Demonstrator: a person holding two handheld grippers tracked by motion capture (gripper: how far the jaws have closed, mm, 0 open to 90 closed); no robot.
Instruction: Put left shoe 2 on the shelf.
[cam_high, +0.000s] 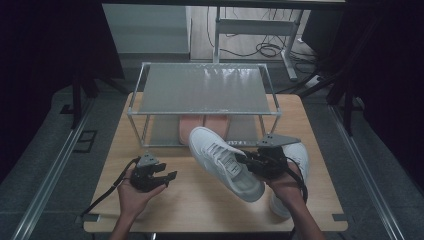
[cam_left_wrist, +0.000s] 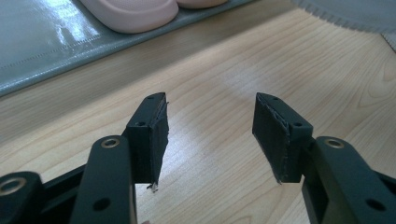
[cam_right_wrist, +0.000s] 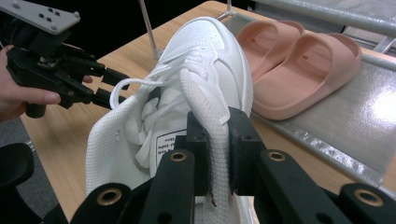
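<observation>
Right claw clamping sneaker, table edge near

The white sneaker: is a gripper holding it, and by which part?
Yes. The right gripper is shut on the white sneaker, pinching its tongue. The left gripper is open, with nothing between its pads.

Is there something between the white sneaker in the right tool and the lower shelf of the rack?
Nothing visible blocks the way. The right tool grips the white sneaker by its tongue, just in front of the lower shelf. The pink slippers already lie on that shelf, so the free room there is beside them.
</observation>
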